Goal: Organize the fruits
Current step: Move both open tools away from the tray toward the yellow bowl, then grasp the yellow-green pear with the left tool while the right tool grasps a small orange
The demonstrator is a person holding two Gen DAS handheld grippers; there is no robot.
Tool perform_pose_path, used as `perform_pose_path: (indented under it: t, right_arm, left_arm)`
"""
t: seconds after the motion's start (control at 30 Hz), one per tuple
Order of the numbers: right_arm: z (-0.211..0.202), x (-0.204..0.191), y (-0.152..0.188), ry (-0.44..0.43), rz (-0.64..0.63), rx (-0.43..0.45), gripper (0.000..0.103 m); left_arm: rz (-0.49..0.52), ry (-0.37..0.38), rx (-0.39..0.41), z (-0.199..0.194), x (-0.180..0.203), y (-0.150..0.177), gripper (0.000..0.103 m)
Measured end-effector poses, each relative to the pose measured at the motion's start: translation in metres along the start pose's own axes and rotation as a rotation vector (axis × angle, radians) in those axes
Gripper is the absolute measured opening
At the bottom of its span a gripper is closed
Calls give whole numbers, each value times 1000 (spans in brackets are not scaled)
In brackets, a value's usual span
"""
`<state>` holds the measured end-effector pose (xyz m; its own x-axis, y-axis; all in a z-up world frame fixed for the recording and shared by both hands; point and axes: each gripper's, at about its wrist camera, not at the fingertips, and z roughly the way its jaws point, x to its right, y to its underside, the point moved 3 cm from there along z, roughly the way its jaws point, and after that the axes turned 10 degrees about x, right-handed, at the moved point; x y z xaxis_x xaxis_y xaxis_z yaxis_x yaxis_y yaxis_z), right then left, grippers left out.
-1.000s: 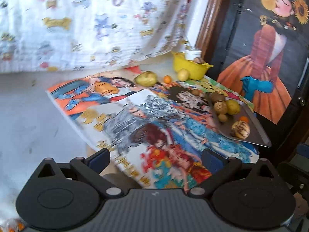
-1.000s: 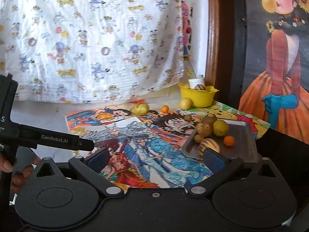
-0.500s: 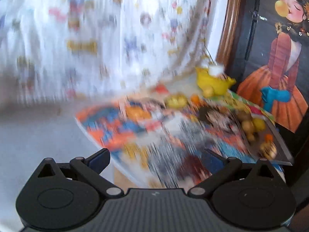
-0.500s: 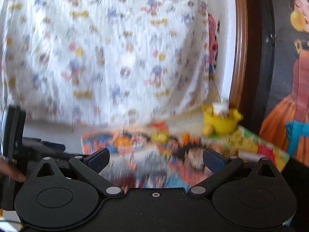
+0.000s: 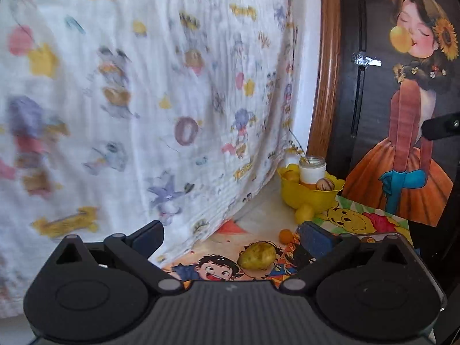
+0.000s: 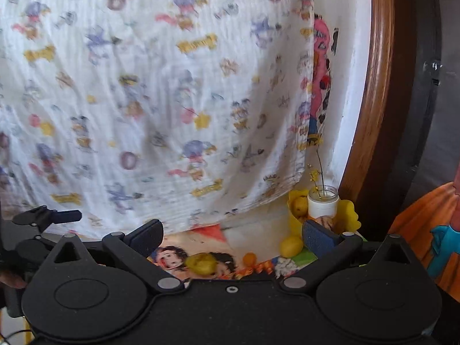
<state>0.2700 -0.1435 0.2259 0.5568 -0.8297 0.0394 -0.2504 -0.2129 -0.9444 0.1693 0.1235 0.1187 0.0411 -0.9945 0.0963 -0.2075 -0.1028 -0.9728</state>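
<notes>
A yellow bowl [image 5: 309,194] with fruit and a white jar [image 5: 312,171] stands at the table's back corner; it also shows in the right wrist view [image 6: 349,212]. On the cartoon mat lie a yellow-green fruit [image 5: 257,255], a small orange fruit [image 5: 286,235] and a yellow lemon [image 5: 304,212]. The right wrist view shows the same fruit [image 6: 201,263], orange [image 6: 249,258] and lemon [image 6: 291,245]. My left gripper [image 5: 231,237] is open and empty, raised above the mat. My right gripper [image 6: 231,235] is open and empty too.
A printed white cloth [image 5: 143,100] hangs behind the table. A wooden frame [image 5: 327,72] and a dark panel with a painted girl [image 5: 414,115] stand to the right. The left gripper's body [image 6: 43,218] shows at the right wrist view's left edge.
Both grippers tilted upward and moved toward the back of the table. The grey tray of fruit has dropped out of both views. Both stay open.
</notes>
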Motion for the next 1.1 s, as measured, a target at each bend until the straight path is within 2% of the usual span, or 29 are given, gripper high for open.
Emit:
perform_pose_path:
  t: [0.3,0.47,0.57,0.8,1.1]
  right_arm:
    - [97,73,56,-7,140,-120,102]
    - [140,93,88,15,202,-172,102]
    - [163,96,103,16,251,-199,102]
    - [210,86,125,-41,294,-263,102]
    - [258,83,150,-44,326,-310,85]
  left_arm:
    - [46,98,-78,71,30,29,103]
    - [70,145,-151,112,44,57,103]
    - [83,150,-191,132,49,71,103]
    - [46,128,-235,170,44,94,103]
    - [3,118,-251,193,34,110,103]
